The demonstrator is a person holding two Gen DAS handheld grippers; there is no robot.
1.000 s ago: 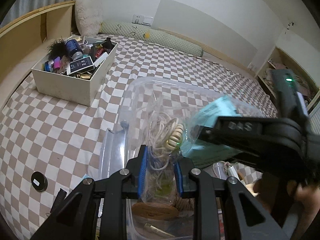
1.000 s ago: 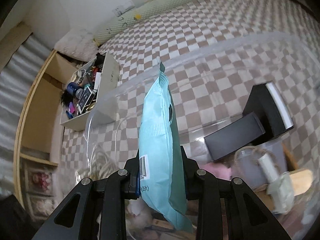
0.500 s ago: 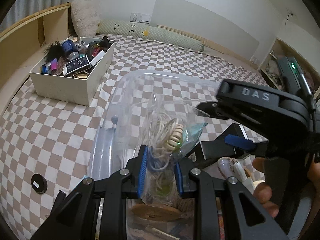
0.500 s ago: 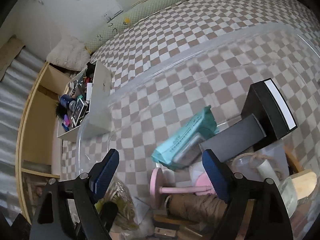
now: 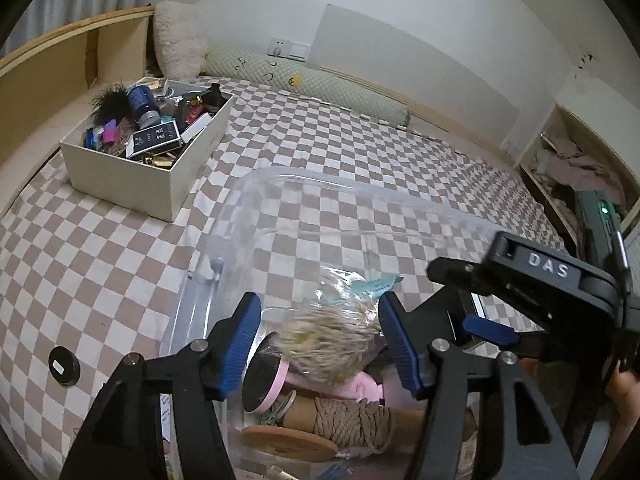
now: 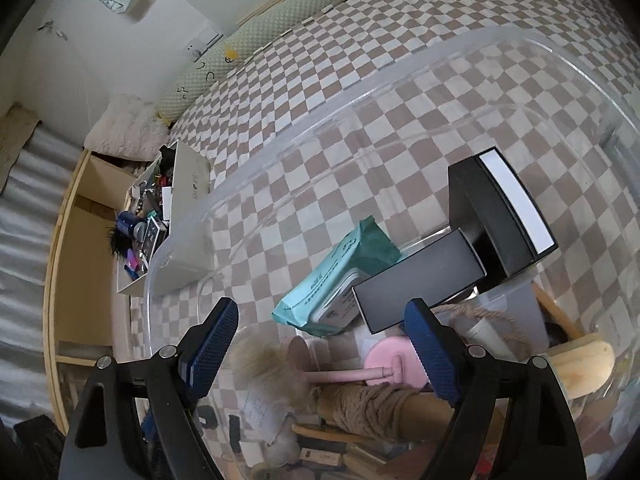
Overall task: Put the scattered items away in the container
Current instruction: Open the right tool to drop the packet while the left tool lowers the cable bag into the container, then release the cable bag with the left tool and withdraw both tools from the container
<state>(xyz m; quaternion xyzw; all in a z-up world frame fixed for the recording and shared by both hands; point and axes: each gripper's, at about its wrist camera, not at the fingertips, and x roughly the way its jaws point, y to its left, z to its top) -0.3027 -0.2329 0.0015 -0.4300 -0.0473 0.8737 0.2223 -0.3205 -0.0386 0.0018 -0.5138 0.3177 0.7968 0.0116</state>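
I hold both tools over the clear plastic bin point(image 5: 288, 184) on the checked bedspread point(image 5: 80, 264), and the step in hand is the let-go. My left gripper point(image 5: 320, 340) is opening right now: the blue pads stand off to either side of the clear bag of pale cord point(image 5: 332, 332), which hangs blurred between them with nothing pressing on it, so I judge it is dropping into the bin. My right gripper point(image 6: 320, 344) is spread wide and empty. The teal wipes pack point(image 6: 340, 280) lies inside the bin, tilted against the black boxes point(image 6: 480, 232), well clear of my pads.

To do this well I hold the left tool where it is until the bag has settled onto the pink stand point(image 6: 384, 368) and the rope-wound spool point(image 5: 352, 420). Pulling back early risks catching the loose plastic film on a pad and dragging it over the rim. Then I lift straight up, out past the bin wall, before turning away.

The bin looks crowded on the near side, so later items sit better toward the bare far end. A small black round disc point(image 5: 64, 364) lies on the bedspread left of the bin, seemingly the next thing to fetch. The white cardboard box point(image 5: 132, 184) full of oddments stands apart, farther up the bed.
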